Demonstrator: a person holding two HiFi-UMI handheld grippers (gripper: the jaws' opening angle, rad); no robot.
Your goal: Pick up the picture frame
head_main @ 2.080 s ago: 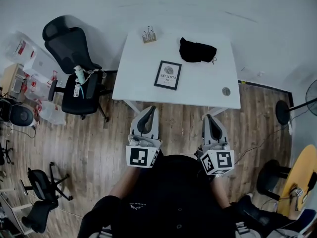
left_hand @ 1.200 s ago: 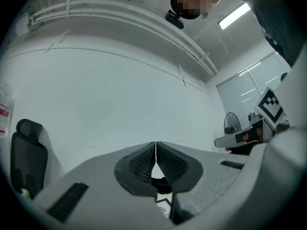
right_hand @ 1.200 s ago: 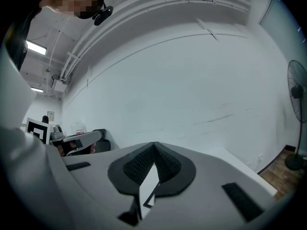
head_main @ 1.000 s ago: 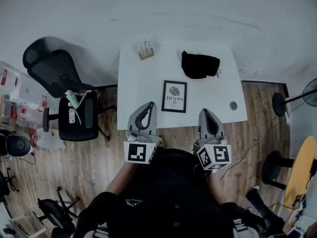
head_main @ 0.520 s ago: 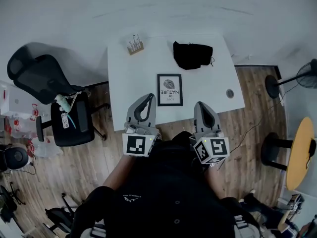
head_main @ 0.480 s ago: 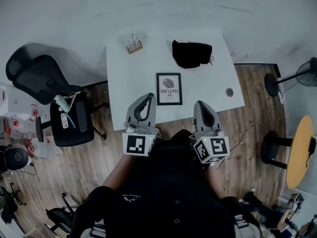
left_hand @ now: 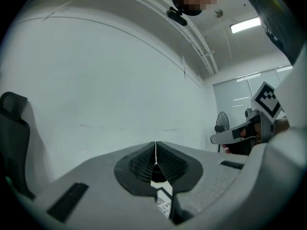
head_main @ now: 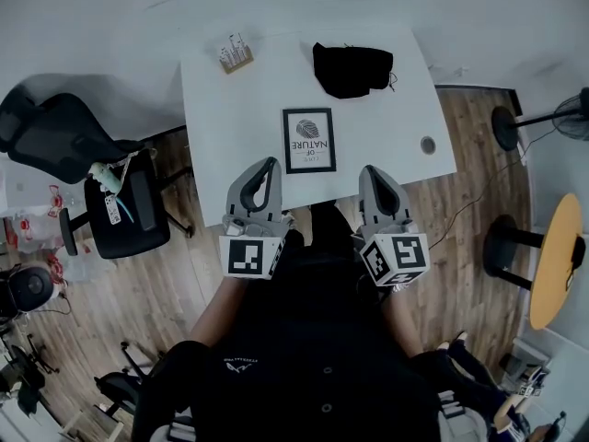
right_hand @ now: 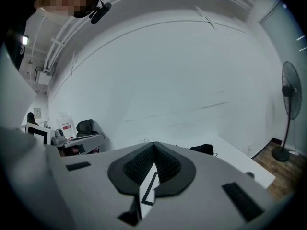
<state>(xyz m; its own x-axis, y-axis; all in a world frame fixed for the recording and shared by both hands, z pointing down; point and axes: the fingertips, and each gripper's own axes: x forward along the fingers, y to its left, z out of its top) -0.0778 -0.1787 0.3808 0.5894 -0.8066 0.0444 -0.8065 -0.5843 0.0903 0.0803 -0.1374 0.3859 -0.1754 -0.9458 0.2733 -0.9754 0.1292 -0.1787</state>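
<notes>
Picture frame ahead, between hand-held grippers

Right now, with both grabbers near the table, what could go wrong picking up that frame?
Both jaws are closed: the left gripper and right gripper would likely shove the picture frame unless they open first. The frame lies flat on the table, so a grip may slip, pushing it toward the black cloth.

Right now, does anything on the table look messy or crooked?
Only the black cloth, lying crumpled near the far edge of the table. The frame lies flat and roughly straight, and nothing is spilled.
</notes>
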